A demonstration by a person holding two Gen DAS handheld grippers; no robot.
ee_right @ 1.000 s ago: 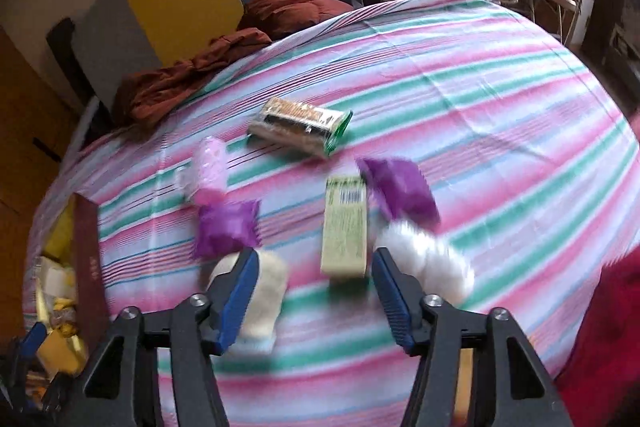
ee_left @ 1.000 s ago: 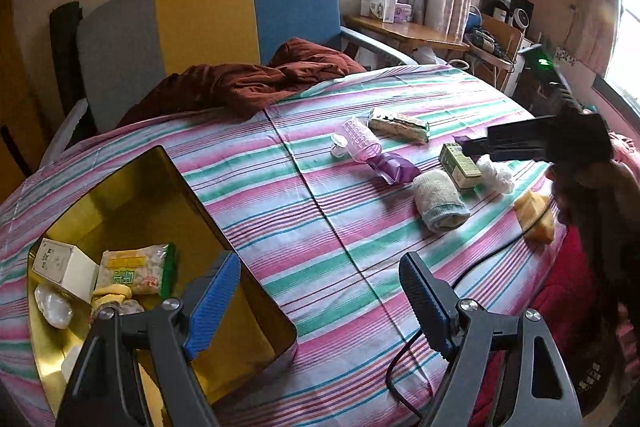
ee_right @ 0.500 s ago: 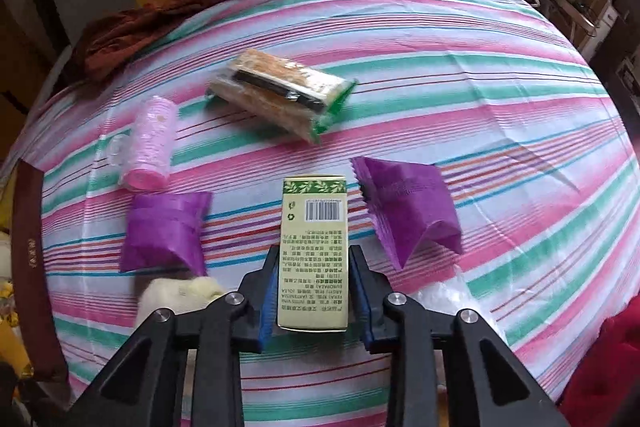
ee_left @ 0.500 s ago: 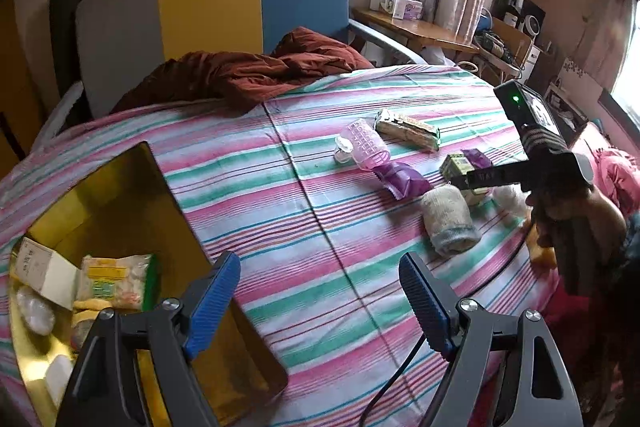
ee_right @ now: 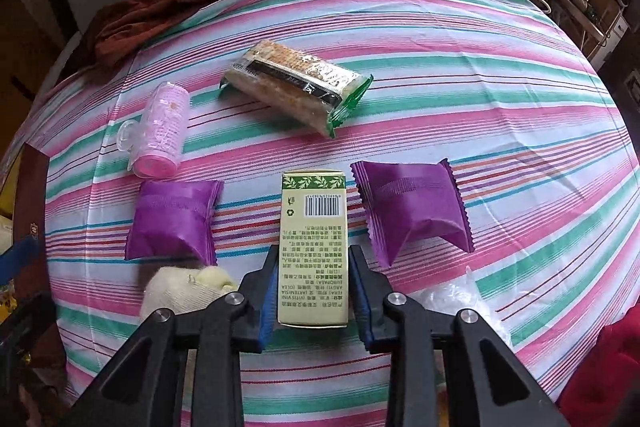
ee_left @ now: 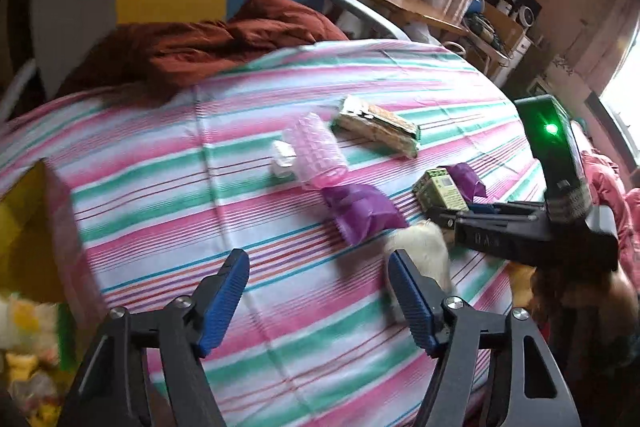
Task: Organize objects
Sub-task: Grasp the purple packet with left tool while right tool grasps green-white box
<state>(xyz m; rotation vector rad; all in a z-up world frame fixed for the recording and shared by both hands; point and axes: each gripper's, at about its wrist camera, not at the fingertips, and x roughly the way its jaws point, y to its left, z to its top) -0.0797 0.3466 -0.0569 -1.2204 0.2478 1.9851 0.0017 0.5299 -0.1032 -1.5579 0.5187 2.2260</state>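
The green box (ee_right: 313,251) is pinched flat-sided by the right tongs (ee_right: 312,291) on the striped surface (ee_right: 480,115), presumably for lifting. The left tongs (ee_left: 320,303), just narrowed but spread and empty, hover with a purple packet (ee_left: 360,213) at one o'clock.

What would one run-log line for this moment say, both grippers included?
phase: pick | right gripper: shut on green box | left gripper: open, empty, jaws just closing, above striped tablecloth
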